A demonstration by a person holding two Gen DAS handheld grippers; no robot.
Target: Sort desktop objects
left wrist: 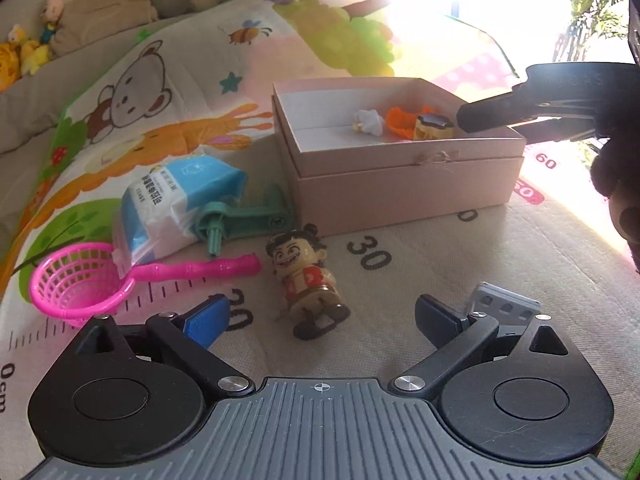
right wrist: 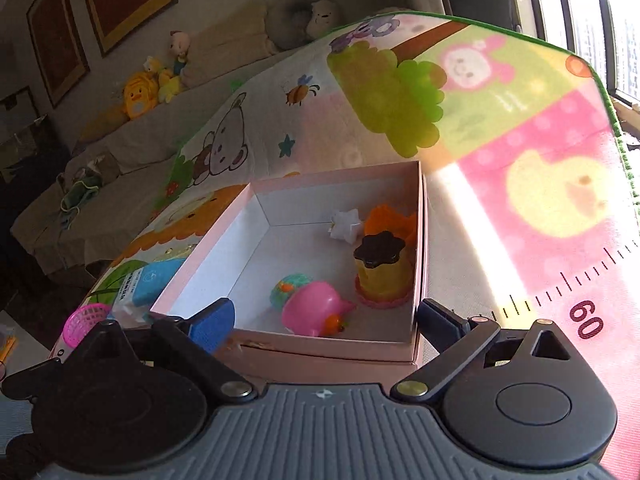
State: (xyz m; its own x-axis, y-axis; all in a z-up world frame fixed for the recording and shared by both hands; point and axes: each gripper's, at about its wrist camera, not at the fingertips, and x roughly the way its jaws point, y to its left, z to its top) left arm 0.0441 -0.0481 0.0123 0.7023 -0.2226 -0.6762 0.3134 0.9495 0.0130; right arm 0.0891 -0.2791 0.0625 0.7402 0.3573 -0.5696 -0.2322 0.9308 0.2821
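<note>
Desktop objects lie partly sorted: 5 toys sit in the pink box [right wrist: 280, 344], while a figurine [left wrist: 310, 280], pink strainer [left wrist: 80, 284], green tool [left wrist: 244, 220] and packet [left wrist: 176, 204] wait on the mat beside it; left gripper [left wrist: 322, 316] and right gripper [right wrist: 324, 316] fingers both open, empty

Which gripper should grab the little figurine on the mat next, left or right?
Left. The left gripper is open, with the figurine lying right between its fingers. The right gripper hangs open over the box, well away from it.
</note>
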